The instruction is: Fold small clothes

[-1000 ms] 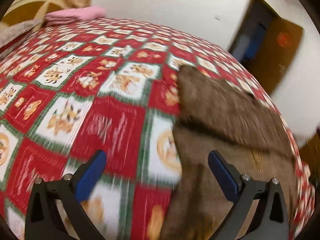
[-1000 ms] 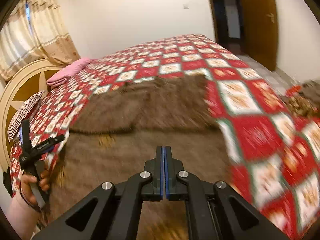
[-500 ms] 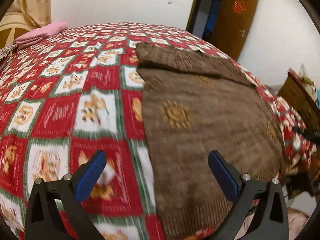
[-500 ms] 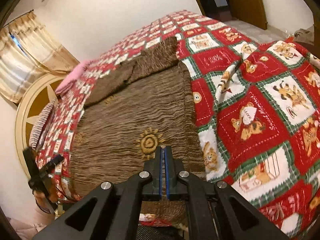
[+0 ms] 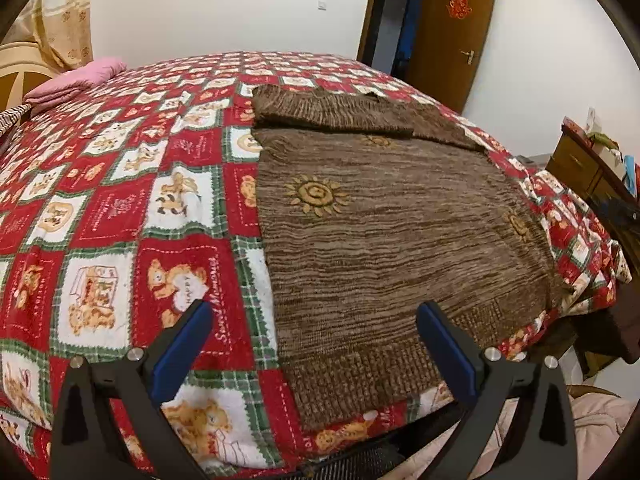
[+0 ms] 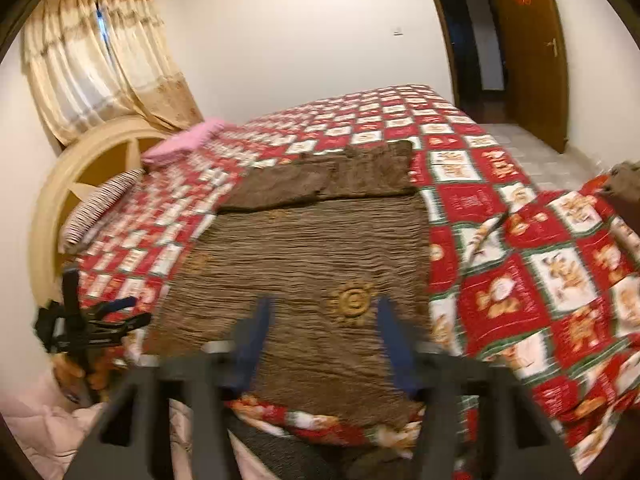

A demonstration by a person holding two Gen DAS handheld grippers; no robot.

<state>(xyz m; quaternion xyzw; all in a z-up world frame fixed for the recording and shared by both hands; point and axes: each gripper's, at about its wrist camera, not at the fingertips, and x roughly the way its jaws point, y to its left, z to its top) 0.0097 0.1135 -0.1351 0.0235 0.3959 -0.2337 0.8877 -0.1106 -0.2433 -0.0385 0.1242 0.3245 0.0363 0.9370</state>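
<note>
A brown knit sweater (image 5: 380, 240) with sun patterns lies flat on the red checked bedspread (image 5: 100, 220), its sleeves folded across the far end. My left gripper (image 5: 314, 320) is open and hovers over the near left corner of the hem, with nothing between its blue fingers. From the right wrist view the same sweater (image 6: 304, 248) stretches away from me. My right gripper (image 6: 324, 320) hangs above the hem; its jaws are opening and hold nothing. The left gripper (image 6: 92, 320) shows at the bed's left edge, held in a hand.
A pink folded cloth (image 5: 76, 80) and a striped pillow (image 6: 100, 204) lie by the cream headboard (image 6: 80, 168). A wooden door (image 5: 452, 32) stands open at the back. A brown dresser (image 5: 580, 168) sits right of the bed. The bed's near edge runs just below both grippers.
The right gripper went from shut to open and drew back to the sweater's hem. The left gripper swung across, so the sweater now fills its view. The sweater lies smoothed flat.
</note>
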